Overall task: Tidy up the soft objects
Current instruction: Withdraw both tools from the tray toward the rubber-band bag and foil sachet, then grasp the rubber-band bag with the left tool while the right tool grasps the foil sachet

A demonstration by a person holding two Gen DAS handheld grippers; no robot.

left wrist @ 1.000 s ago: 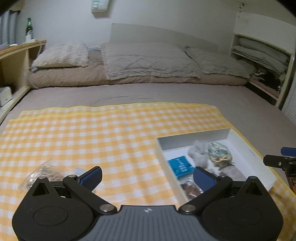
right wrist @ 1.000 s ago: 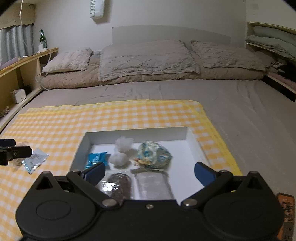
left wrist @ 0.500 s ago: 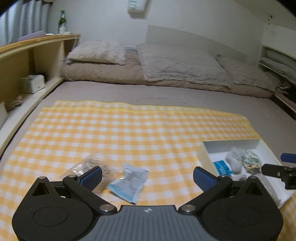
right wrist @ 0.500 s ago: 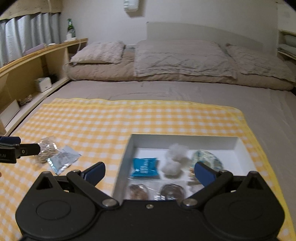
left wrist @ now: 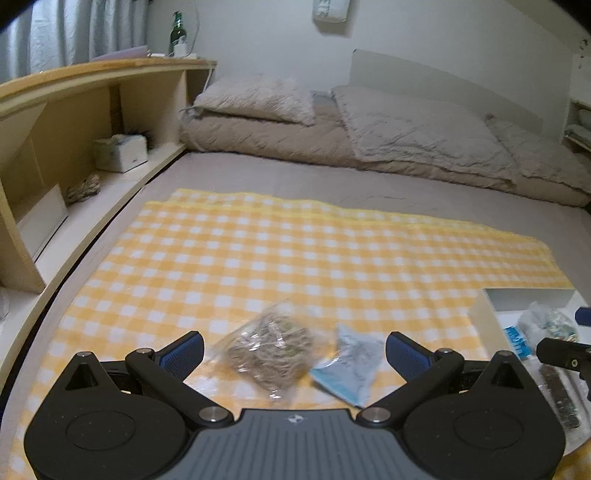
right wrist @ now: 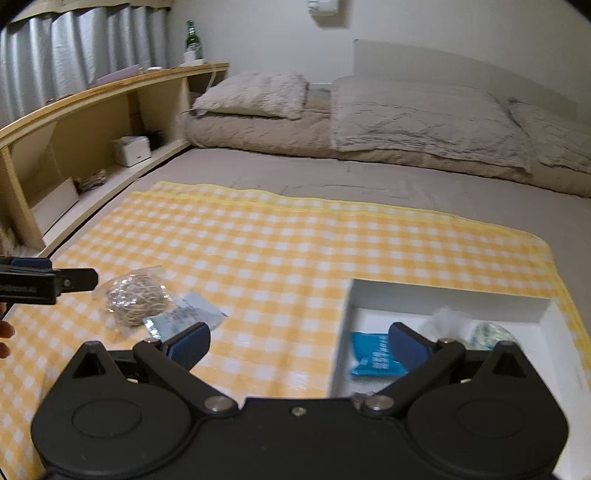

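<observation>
two soft packets lie on the yellow-and-white checked cloth point(left wrist: 280, 254) spread over the grey bed. furthest left along the wall runs a pale wooden shelf unit point(left wrist: 85, 122) with a green glass bottle point(left wrist: 177, 34) on top and a white tissue box point(left wrist: 120, 152) in a lower bay. the clear plastic bag of tan string-like bundles point(left wrist: 271, 349) sits just ahead of the left gripper point(left wrist: 295, 349), between its blue-padded fingers point(left wrist: 184, 352), which stand wide apart and touch nothing. just beside that bag on its right, edges overlapping, lies the pale blue flat sachet point(left wrist: 351, 365). further right, the white shallow cardboard box point(right wrist: 443, 295) rests on the cloth's right part, holding a bright blue printed packet point(right wrist: 373, 358), a white fluffy wad point(right wrist: 447, 317) and a patterned pouch point(right wrist: 491, 332). the right gripper point(right wrist: 299, 341) hangs over the box's left edge, jaws spread wide and empty. beige pillows point(right wrist: 255, 94) line the far end.
</observation>
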